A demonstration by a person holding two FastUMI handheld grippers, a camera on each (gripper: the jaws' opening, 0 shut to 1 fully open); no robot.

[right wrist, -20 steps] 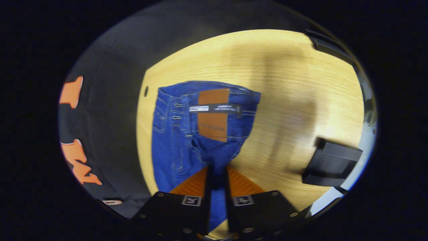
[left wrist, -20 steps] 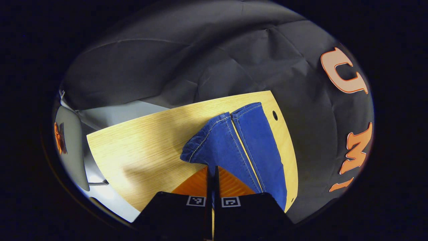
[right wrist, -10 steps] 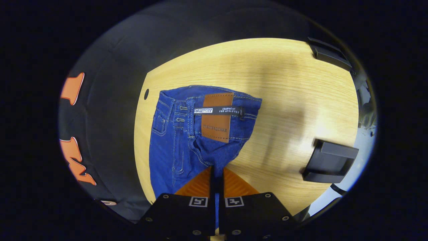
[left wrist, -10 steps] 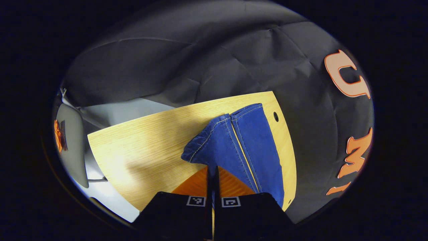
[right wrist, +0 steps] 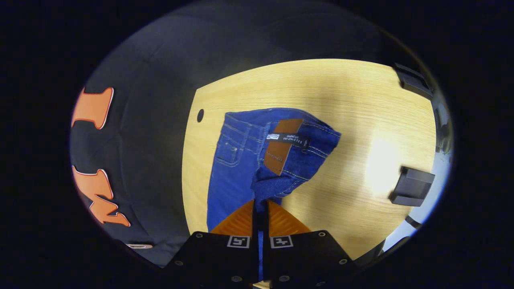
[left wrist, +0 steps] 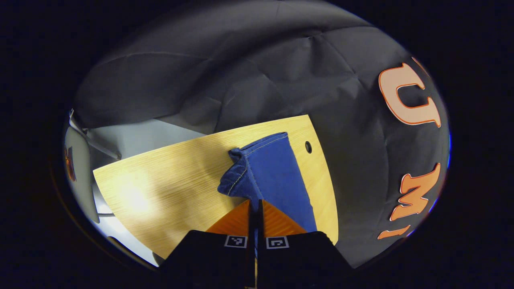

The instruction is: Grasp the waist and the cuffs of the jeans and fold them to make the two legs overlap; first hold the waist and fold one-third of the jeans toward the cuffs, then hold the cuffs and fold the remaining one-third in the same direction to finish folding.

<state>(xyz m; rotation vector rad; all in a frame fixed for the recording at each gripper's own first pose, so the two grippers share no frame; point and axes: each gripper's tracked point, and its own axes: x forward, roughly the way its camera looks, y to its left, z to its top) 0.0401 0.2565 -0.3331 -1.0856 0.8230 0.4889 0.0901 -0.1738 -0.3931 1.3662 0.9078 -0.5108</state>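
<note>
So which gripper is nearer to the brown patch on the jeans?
Right. The right gripper grips the jeans just below the brown patch; the left gripper holds the cuff end.

— Can any writing be read?
— A black strip tag (right wrist: 287, 139) with pale print is seen across a brown patch (right wrist: 277, 154) at the waist of the jeans (right wrist: 235, 168). The print is too small to be made out.
— Anything else?
— Square coded markers (left wrist: 235, 241) are carried on the left gripper (left wrist: 254, 204) and the right gripper (right wrist: 260, 204). No letters or numbers are shown on them.
</note>
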